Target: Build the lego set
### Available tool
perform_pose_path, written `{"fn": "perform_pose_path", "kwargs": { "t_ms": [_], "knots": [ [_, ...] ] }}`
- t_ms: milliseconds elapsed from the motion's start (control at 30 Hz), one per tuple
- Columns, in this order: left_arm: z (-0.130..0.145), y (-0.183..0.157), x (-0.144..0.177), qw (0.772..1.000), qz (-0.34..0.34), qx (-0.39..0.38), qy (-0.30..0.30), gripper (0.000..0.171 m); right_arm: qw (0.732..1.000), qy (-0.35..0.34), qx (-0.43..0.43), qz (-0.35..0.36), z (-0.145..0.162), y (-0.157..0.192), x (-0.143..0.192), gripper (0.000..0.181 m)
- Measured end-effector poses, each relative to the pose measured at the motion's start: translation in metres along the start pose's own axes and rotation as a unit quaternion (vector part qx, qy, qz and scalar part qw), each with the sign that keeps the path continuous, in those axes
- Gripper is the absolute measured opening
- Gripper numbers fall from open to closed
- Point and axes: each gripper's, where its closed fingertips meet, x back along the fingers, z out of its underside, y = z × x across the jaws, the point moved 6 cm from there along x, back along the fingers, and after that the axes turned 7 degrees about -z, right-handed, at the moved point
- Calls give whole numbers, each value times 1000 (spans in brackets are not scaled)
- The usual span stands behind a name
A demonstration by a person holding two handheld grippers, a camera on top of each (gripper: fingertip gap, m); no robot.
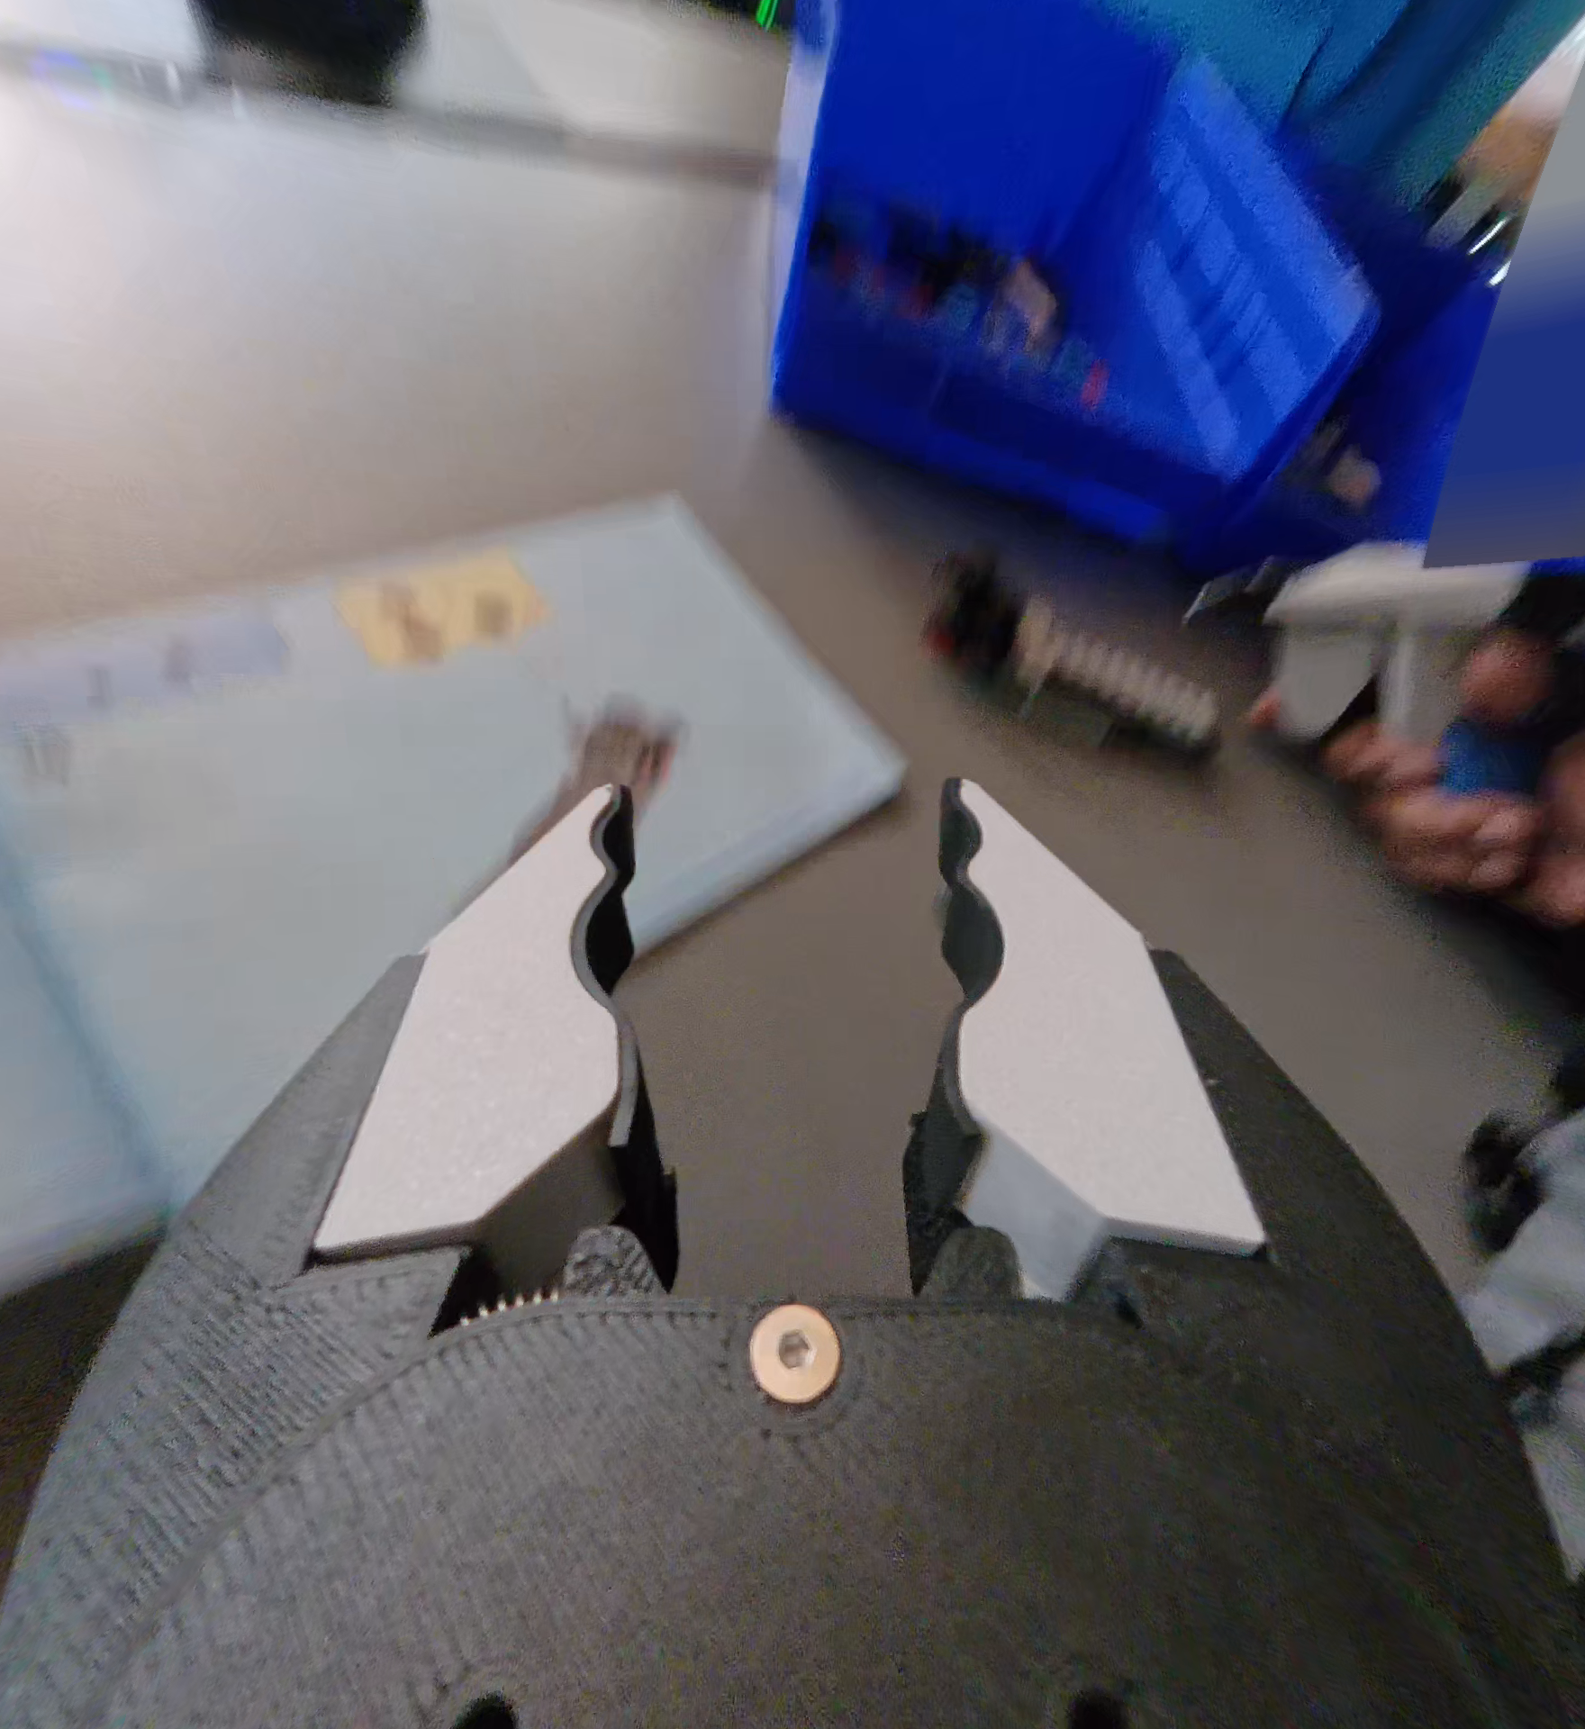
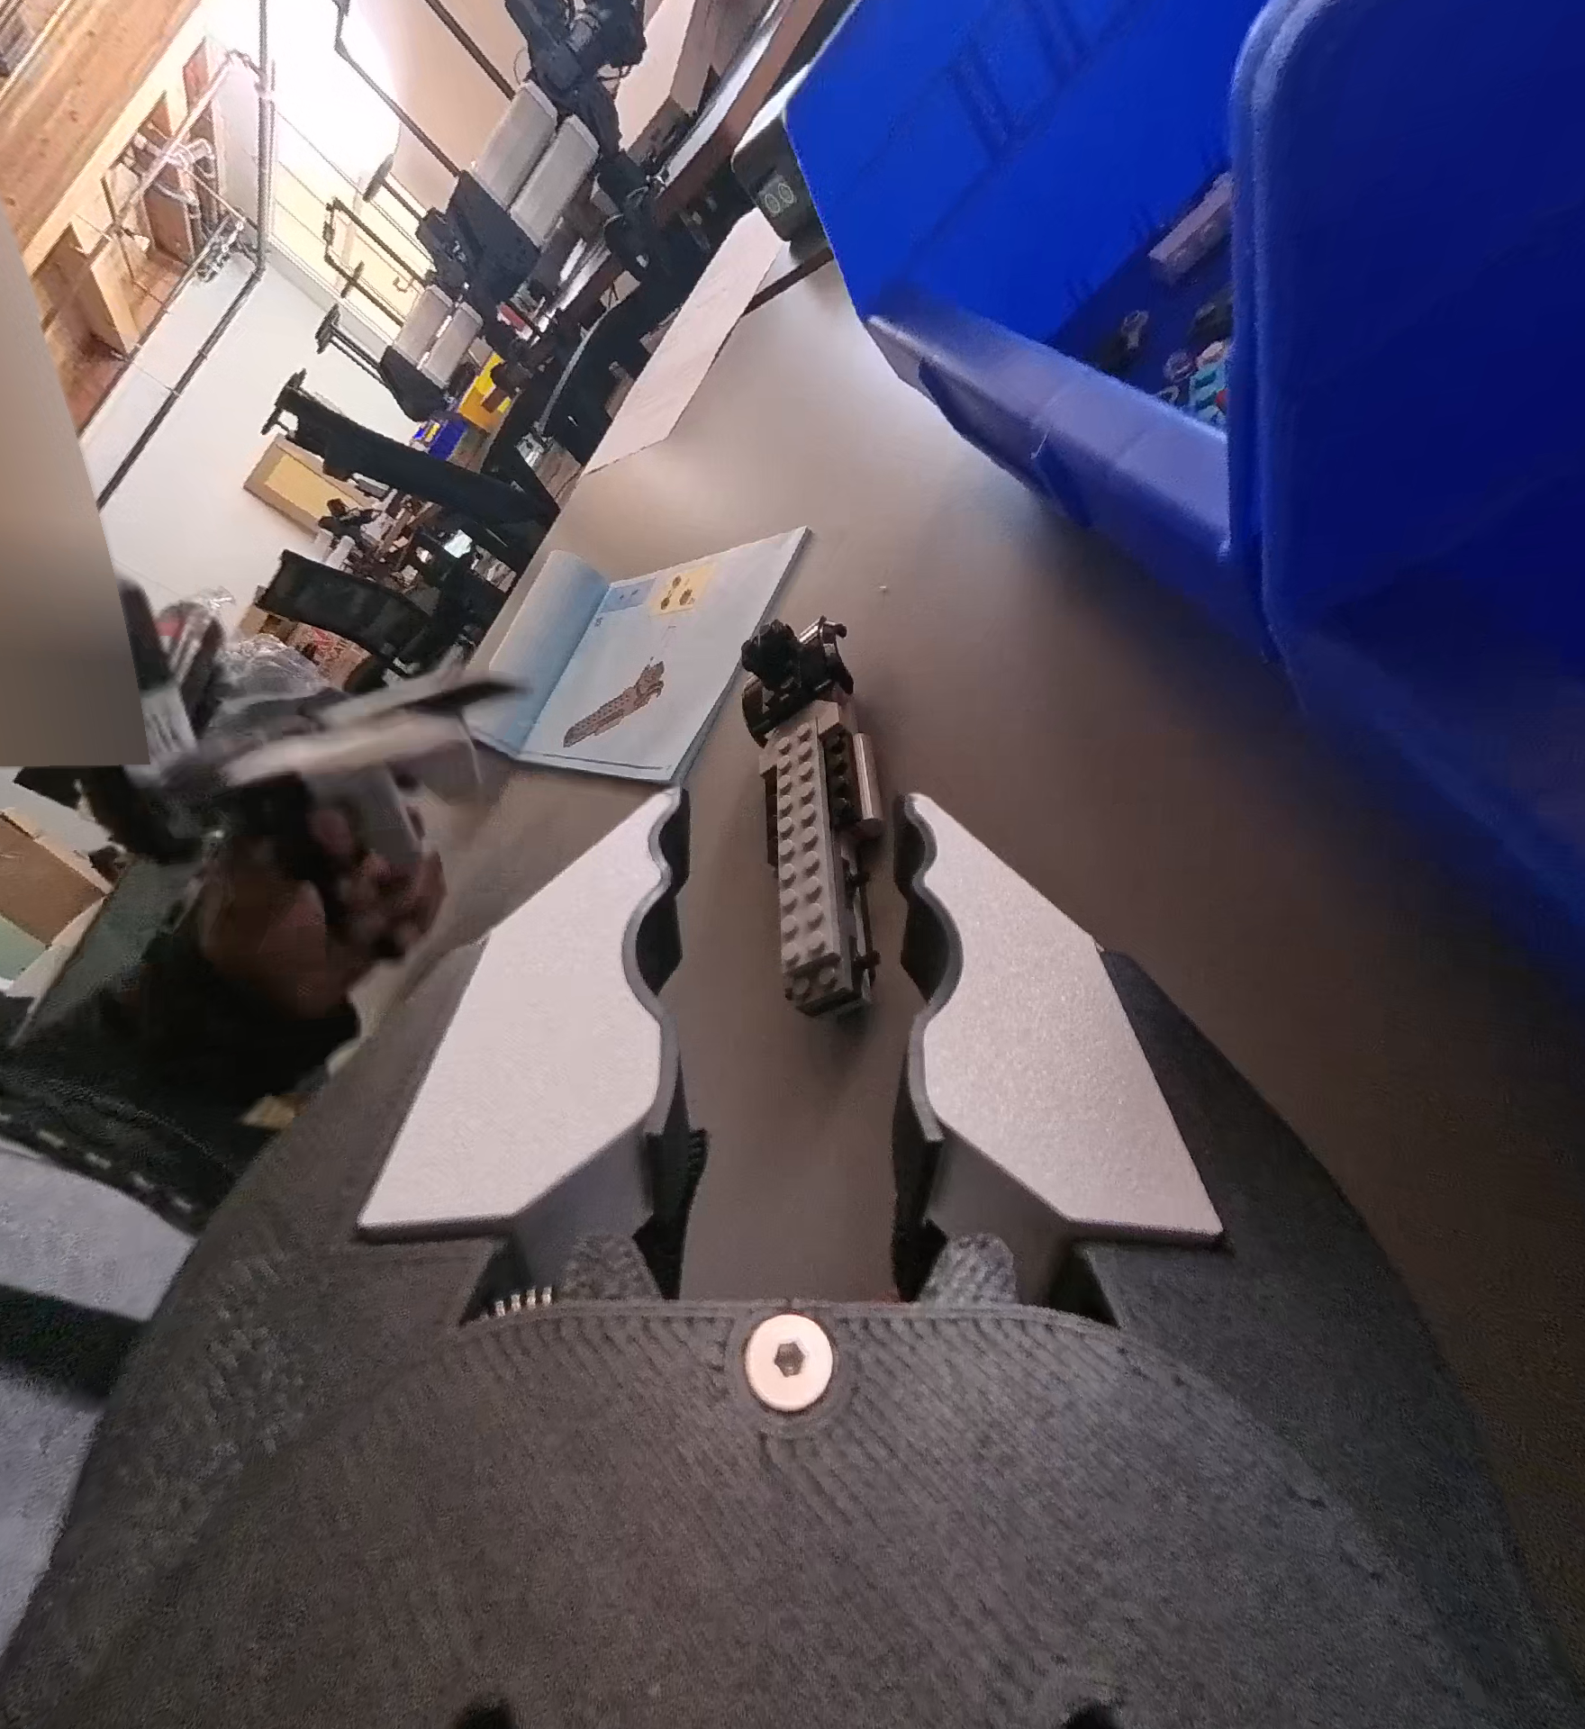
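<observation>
Both jaws apart, empty; lego model [image 2: 817, 870] between booklet [image 2: 667, 655] and blue bin [image 2: 1097, 402].

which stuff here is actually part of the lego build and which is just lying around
Part of the job:
- long grey studded lego assembly on the table
- open pale-blue instruction booklet
- blue plastic bin holding loose pieces
- left gripper and right gripper, jaws open and empty

Just lying about:
- white paper sheet
- cardboard box

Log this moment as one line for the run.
left gripper open, empty | right gripper open, empty | lego model on table | booklet open
</observation>
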Motion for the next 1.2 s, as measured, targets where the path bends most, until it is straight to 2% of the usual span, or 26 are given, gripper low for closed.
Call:
{"fn": "perform_pose_path", "kwargs": {
  "t_ms": [67,100,133,200,267,333,400,500,600,667,867,1100,1200],
  "knots": [
    [-74,-24,-18,995,89,-24,-45,62,1000,6,-3,-2,1,0,-1,46],
    [-110,-38,-35,991,120,-46,-32,60,1000,5,-2,-4,1,0,-1,46],
    [-139,-53,-57,988,138,-71,5,60,1000,3,0,-6,1,1,0,46],
    [-178,-84,-111,971,146,-165,91,59,1000,-1,3,-7,1,2,1,46],
    [-195,-109,-170,927,144,-301,170,53,1000,-3,3,-10,1,2,2,45],
    [-196,-122,-224,867,132,-415,241,49,1000,-6,4,-9,1,3,4,45],
    [-185,-124,-263,801,134,-495,308,41,1000,-12,5,-8,1,3,6,45],
    [-163,-118,-297,734,138,-551,373,30,1000,-19,2,-10,0,3,8,45],
    [-149,-110,-311,685,133,-596,398,25,1000,-11,-6,-18,1,2,7,46],
    [-146,-106,-318,672,128,-610,399,24,1000,-5,-11,-24,1,2,6,46],
    [-146,-107,-329,668,135,-606,409,21,999,-4,-19,-35,0,1,6,46],
    [-136,-104,-335,643,118,-617,438,16,999,-8,-14,-32,0,2,7,46],
    [-135,-105,-335,642,119,-616,440,13,999,-7,-14,-31,0,2,7,46]
  ]
}}
